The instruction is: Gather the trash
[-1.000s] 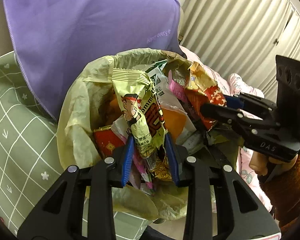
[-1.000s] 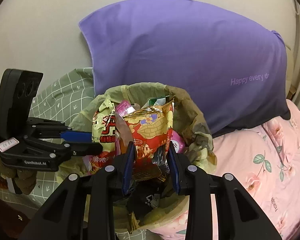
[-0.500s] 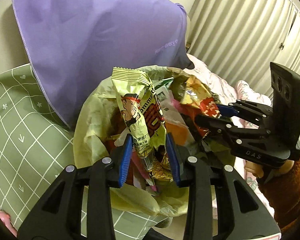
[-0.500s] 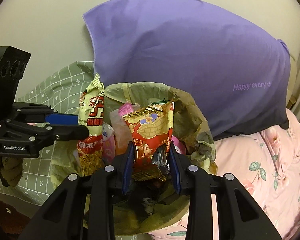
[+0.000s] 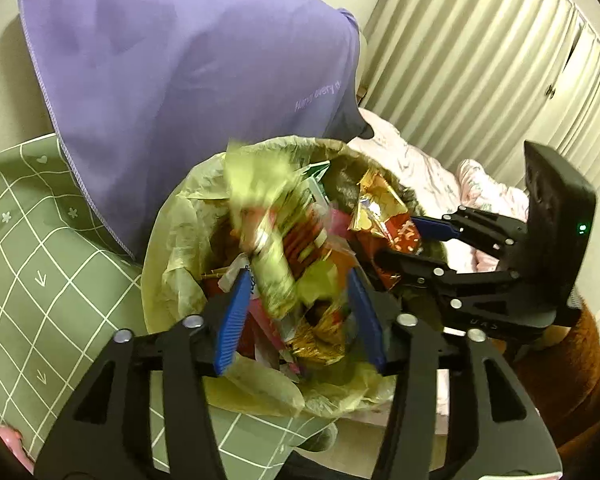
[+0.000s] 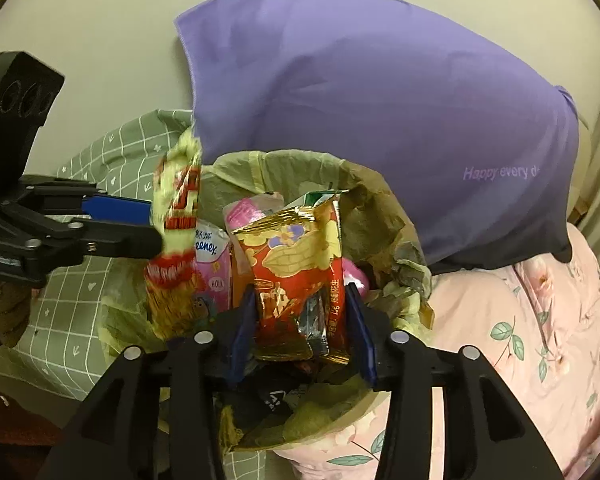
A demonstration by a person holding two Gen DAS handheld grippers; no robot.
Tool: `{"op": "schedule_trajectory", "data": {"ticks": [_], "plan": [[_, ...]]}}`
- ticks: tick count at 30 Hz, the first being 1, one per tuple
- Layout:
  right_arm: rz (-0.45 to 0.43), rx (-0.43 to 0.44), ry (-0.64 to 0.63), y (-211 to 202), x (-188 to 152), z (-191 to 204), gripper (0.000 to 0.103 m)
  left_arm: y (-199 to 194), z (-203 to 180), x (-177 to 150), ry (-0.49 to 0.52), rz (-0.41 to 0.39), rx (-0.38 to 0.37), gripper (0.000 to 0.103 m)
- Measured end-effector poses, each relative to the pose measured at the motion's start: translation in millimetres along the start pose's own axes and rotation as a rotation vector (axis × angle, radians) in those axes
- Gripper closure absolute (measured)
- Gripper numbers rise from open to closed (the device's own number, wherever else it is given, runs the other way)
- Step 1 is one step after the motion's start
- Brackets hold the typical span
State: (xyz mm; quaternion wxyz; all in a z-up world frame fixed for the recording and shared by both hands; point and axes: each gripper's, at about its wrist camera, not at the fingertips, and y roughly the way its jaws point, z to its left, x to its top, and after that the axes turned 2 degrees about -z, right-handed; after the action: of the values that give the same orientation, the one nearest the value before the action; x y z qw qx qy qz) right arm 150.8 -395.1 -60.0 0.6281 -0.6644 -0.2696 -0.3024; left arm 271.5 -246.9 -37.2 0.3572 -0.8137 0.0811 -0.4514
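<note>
Bedding fills the background: purple pillow (image 5: pixel 180 68), green checked blanket (image 5: pixel 40 264).

Left wrist: we're seeing the left gripper (image 5: pixel 298 312) with jaws spread wide over the lined trash bin (image 5: pixel 168 240); the yellow-green snack wrapper (image 5: pixel 268 248) is blurring between the pads, gripped by neither.

Right wrist: we're seeing the right gripper (image 6: pixel 300 326) clamping the red peanut packet (image 6: pixel 296 268) above the bin. Left gripper (image 6: pixel 112 224) is sitting beside the blurred wrapper (image 6: pixel 176 232).

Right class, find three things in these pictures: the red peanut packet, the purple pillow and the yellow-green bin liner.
red peanut packet (image 6: pixel 300 276), right wrist view, middle of its printed front.
purple pillow (image 6: pixel 380 120), right wrist view, centre of the cover.
yellow-green bin liner (image 5: pixel 172 248), left wrist view, its left wall.
</note>
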Motion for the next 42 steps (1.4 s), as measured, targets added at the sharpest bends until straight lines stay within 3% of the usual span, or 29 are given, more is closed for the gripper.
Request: {"op": "schedule_trajectory", "data": {"ticks": [5,8,14,19,23,27,34,42], "plan": [[-0.003,-0.029,0.014,-6,-2,2,0.055,-11,1,-9,-0.021,-0.020,0.011,0.043],[-0.020,-0.022,0.030,-14,-5,5,0.046,-24,-2,-20,-0.024,-0.043,0.025,0.037],[-0.143,0.023,0.099,-45,-14,12,0.044,-70,-7,-57,-0.114,-0.134,0.104,0.021],[-0.199,0.099,0.103,-79,-21,38,0.043,-135,-20,-112,-0.176,-0.241,0.309,0.010],[-0.178,0.175,0.045,-103,-34,79,0.043,-185,-35,-161,-0.235,-0.309,0.494,0.009],[-0.191,0.212,-0.007,-130,-54,123,0.043,-228,-50,-210,-0.306,-0.369,0.630,0.009],[-0.207,0.252,-0.007,-169,-89,178,0.043,-273,-81,-262,-0.358,-0.403,0.807,0.009],[-0.251,0.237,-0.051,-197,-111,212,0.043,-296,-111,-279,-0.362,-0.444,0.890,0.009]]}}
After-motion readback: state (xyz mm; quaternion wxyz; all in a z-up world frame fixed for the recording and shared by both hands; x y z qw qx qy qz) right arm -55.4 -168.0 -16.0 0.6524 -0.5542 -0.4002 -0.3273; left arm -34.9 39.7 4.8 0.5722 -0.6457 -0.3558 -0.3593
